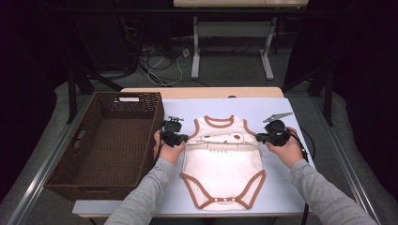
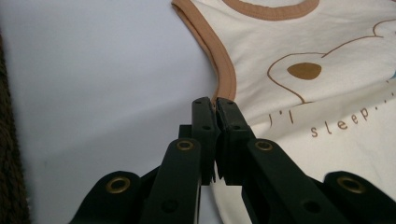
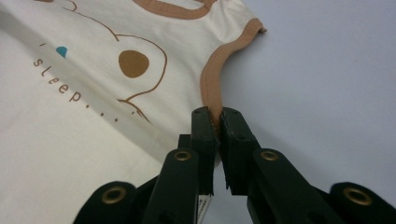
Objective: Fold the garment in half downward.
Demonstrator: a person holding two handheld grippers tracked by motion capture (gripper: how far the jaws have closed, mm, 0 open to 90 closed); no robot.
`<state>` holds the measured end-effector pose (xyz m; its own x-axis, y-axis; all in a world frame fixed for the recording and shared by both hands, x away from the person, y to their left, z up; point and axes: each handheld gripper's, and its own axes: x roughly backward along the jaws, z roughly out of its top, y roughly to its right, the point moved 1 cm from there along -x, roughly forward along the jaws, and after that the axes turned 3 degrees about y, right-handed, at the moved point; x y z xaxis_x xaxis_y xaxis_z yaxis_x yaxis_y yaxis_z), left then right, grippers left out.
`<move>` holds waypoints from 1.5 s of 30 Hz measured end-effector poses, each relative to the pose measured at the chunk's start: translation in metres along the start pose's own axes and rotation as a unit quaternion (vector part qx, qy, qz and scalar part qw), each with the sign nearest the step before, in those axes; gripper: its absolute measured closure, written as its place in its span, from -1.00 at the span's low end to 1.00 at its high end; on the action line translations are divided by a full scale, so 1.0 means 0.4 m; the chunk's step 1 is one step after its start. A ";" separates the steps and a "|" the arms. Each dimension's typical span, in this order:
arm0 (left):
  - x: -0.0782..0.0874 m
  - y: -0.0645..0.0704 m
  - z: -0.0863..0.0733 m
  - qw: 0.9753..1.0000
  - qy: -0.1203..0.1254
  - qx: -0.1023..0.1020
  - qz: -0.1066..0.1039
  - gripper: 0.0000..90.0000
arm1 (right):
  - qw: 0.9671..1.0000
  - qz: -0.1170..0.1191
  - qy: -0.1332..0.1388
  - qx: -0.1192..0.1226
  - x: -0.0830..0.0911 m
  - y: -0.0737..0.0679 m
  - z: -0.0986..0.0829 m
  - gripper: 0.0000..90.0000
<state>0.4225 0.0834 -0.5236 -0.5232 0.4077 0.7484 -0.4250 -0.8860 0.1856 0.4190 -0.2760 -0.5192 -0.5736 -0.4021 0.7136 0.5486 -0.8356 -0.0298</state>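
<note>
A cream baby bodysuit (image 1: 224,164) with brown trim and a bear print lies flat on the pale blue table (image 1: 281,183), neck away from me. My left gripper (image 1: 186,138) is shut on the bodysuit's left armhole edge; in the left gripper view the jaws pinch the brown trim (image 2: 227,74) of the bodysuit (image 2: 327,70) at my left gripper (image 2: 215,106). My right gripper (image 1: 257,137) is shut on the right armhole edge; the right gripper view shows my right gripper (image 3: 215,116) clamping the trim (image 3: 210,79) of the bodysuit (image 3: 70,126).
An empty brown wicker basket (image 1: 65,166) stands on the table's left side, close to my left hand (image 1: 170,150). Beyond the table are a desk frame (image 1: 197,51) and cables (image 1: 159,61) on the floor. The table's right edge lies just beyond my right hand (image 1: 286,150).
</note>
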 end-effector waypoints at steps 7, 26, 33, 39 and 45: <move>0.010 0.002 -0.039 1.000 -0.003 -0.002 -0.013 0.93 | 1.000 0.014 -0.006 -0.005 0.011 -0.015 -0.032 0.87; 0.007 0.005 -0.073 1.000 -0.010 -0.019 -0.016 0.87 | 0.999 0.035 -0.028 -0.023 0.011 -0.023 -0.085 0.84; 0.010 0.006 -0.068 1.000 0.002 -0.005 -0.025 0.61 | 0.999 0.035 -0.024 -0.024 0.014 -0.019 -0.079 0.64; 0.010 0.021 -0.056 1.000 0.010 -0.004 -0.026 0.41 | 0.999 0.030 -0.013 -0.018 0.023 -0.022 -0.064 0.51; 0.004 0.033 -0.047 0.999 0.015 -0.017 -0.025 0.28 | 1.000 0.023 -0.008 -0.002 0.023 -0.029 -0.045 0.39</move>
<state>0.4022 0.0763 -0.5318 -0.5216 0.4587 0.7194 -0.4761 -0.8562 0.2007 0.3963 -0.2768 -0.5248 -0.5375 -0.4343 0.7228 0.5717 -0.8178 -0.0662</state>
